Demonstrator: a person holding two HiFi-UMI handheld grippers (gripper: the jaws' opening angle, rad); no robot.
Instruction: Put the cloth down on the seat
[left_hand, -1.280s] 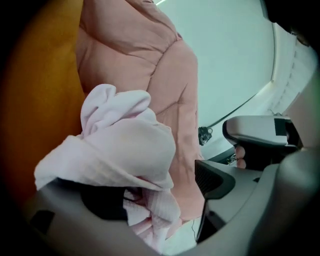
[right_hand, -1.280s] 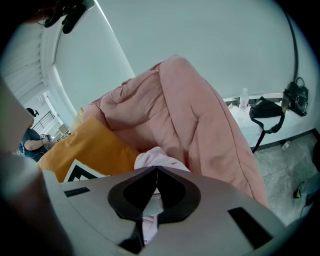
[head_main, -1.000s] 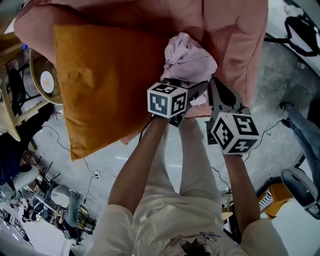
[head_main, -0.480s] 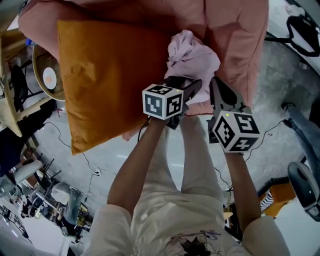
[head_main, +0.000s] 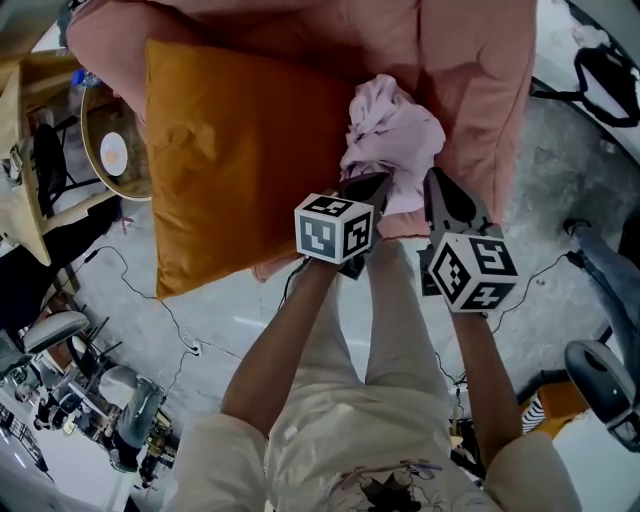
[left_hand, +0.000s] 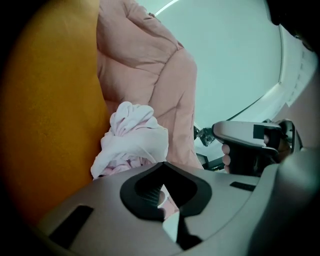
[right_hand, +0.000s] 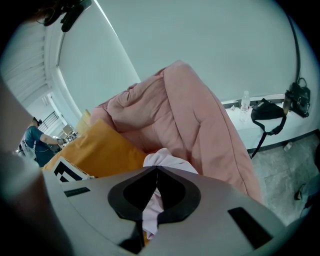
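Observation:
A crumpled pale pink cloth (head_main: 393, 130) lies on the pink seat cushion (head_main: 470, 90), just right of an orange pillow (head_main: 240, 150). My left gripper (head_main: 383, 180) is at the cloth's near edge. Its jaws have just been closing and now meet, with a pale fold of cloth (left_hand: 131, 135) showing between the pads. My right gripper (head_main: 433, 182) sits at the cloth's right near edge with its jaws closed. A strip of the cloth (right_hand: 151, 212) hangs through the gap behind its tips.
The seat's front edge (head_main: 400, 228) is right under both grippers, with grey floor (head_main: 560, 150) beyond it. A round side table (head_main: 105, 155) stands to the left of the pillow, cables run across the floor, and a black bag (right_hand: 267, 117) lies to the right.
The left gripper's jaws went from wide open around the cloth's near edge to fully closed on it. The right gripper stayed where it was.

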